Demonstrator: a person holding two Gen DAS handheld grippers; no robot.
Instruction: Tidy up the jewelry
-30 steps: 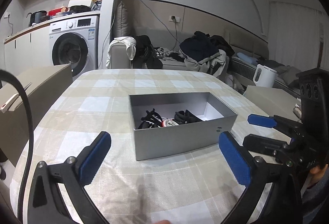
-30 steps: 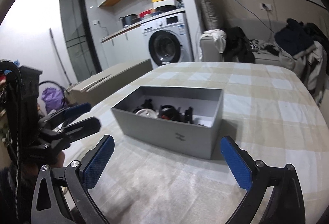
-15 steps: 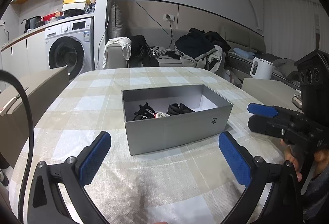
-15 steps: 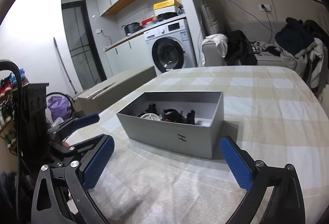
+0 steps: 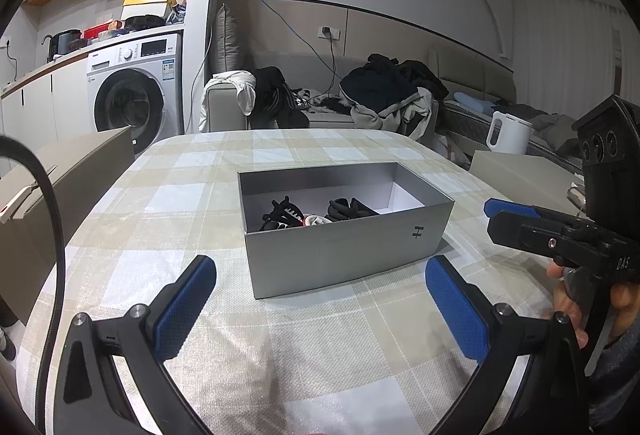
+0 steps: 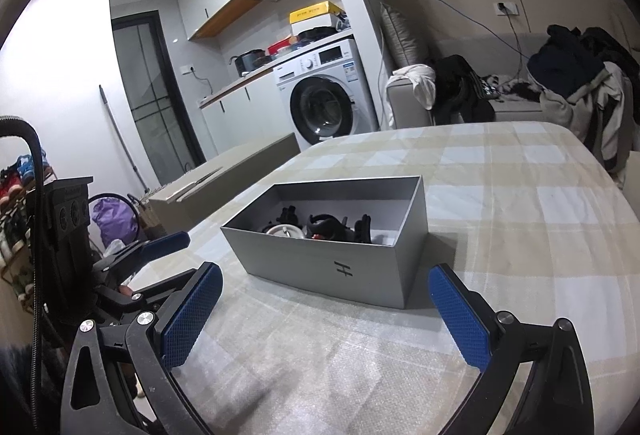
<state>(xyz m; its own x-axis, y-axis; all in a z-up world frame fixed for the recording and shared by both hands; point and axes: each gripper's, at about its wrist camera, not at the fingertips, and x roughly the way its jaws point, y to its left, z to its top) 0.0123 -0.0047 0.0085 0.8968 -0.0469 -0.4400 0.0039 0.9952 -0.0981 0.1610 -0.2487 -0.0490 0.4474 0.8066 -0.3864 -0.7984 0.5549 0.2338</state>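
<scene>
A grey open box (image 5: 344, 251) (image 6: 320, 267) stands on the checked tablecloth (image 5: 168, 203) in the middle of the table. Inside it lie black hair clips (image 5: 282, 213) (image 6: 326, 227) and a white round piece (image 6: 286, 231). My left gripper (image 5: 320, 309) is open, held back from the box's near wall with nothing between its blue pads. In its own view my right gripper (image 6: 326, 315) is open too, short of the box's corner and empty. The left wrist view shows the right gripper (image 5: 508, 213) from the side at the box's right; the right wrist view shows the left gripper (image 6: 160, 247) at the box's left.
A brown cardboard carton (image 5: 60, 171) stands beside the table's left edge. A washing machine (image 5: 136, 95) and a sofa with piled clothes (image 5: 384, 91) lie beyond the far edge. A white kettle (image 5: 506, 133) sits to the right. A hand (image 5: 576, 299) holds the right gripper's handle.
Both grippers have drawn back and risen a little, so the box looks smaller and farther. Both stay open and empty.
</scene>
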